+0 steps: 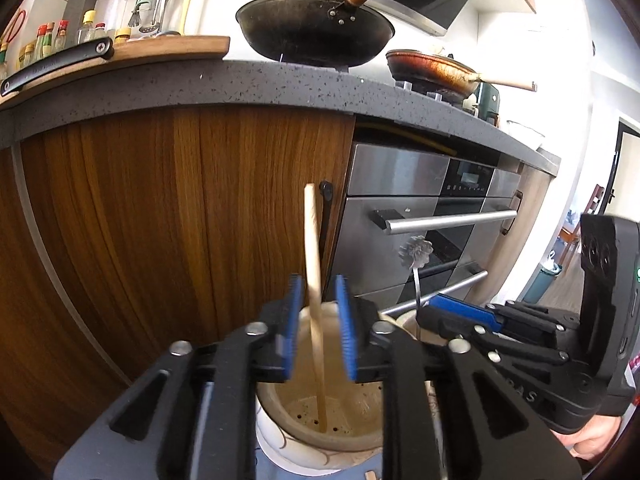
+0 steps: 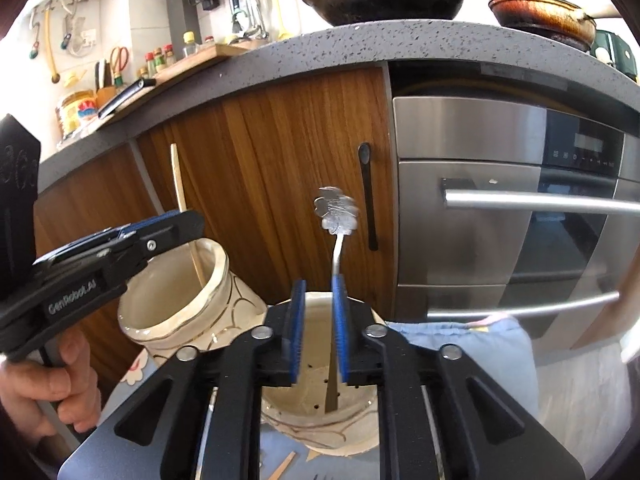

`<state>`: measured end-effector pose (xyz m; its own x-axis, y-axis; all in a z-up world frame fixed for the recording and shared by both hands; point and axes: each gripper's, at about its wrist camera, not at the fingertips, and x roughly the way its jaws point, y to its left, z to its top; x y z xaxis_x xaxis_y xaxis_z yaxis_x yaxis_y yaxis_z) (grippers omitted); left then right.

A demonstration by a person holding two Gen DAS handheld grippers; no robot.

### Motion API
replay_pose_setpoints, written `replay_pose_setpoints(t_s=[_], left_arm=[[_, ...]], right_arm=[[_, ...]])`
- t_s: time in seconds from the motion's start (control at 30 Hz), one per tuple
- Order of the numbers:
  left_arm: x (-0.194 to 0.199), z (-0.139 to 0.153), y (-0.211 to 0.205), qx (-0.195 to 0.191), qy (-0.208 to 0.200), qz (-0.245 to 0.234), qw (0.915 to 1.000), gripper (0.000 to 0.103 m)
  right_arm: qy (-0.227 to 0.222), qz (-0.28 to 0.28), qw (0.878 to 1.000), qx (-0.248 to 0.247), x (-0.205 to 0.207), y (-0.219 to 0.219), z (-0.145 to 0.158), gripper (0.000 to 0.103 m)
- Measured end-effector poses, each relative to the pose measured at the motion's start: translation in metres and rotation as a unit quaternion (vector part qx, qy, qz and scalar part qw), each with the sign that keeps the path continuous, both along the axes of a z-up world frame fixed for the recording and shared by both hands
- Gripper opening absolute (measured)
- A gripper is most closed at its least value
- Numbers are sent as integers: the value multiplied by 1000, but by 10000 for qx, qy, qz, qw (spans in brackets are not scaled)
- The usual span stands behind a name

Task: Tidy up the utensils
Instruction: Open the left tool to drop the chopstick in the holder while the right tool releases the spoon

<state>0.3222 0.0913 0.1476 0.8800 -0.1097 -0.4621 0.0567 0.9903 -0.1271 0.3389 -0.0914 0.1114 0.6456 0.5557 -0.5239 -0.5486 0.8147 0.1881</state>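
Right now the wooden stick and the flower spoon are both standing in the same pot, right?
No. They stand in separate pots. The right wrist view shows the wooden stick in the left pot and the flower spoon in the other pot beside it.

wood cabinets [image 1: 180, 208], grey counter [image 1: 240, 84], steel oven [image 2: 520, 208].

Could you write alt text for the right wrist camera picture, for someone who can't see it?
The right gripper stands open around a metal utensil with a flower-shaped handle end, which stands in a cream holder. At left, the left gripper is over a second holder with a wooden stick.
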Motion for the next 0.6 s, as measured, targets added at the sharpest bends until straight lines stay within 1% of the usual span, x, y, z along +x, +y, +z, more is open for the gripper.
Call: replay_pose_setpoints(t_s=[0.03,0.1,0.13,0.17,0.2,0.23,0.3,0.37,0.57,0.6], left_arm=[[0,2,1,-4,-19,-11,10000,29],[-2,5,1,9,-71,-4,10000,43],[-5,7,2,5,-99,-6,10000,46],[-6,8,2,6,-122,-19,9999,52],[-10,9,2,16,-150,-38,9999,55],[-13,9,3,29,-169,-37,9998,57],[-22,9,5,44,-216,-1,9998,65],[-30,8,10,-9,-256,53,9997,66],[-57,5,24,-217,-286,211,9991,67],[-65,4,27,-282,-293,248,9989,68]], right_arm=[[-4,0,10000,33,-2,-3,1,17],[-36,4,10000,70,-8,-8,3,17],[-61,10,9999,85,-11,-11,4,17],[-78,11,9999,101,-14,-13,5,18],[-112,12,9998,139,-19,-18,7,18],[-139,13,9998,167,-23,-21,9,19],[-188,14,9995,235,-32,-30,12,21],[-228,16,9994,261,-41,-37,14,25],[-261,-12,9995,184,-70,-62,10,27],[-249,-26,9996,142,-75,-67,7,29]])
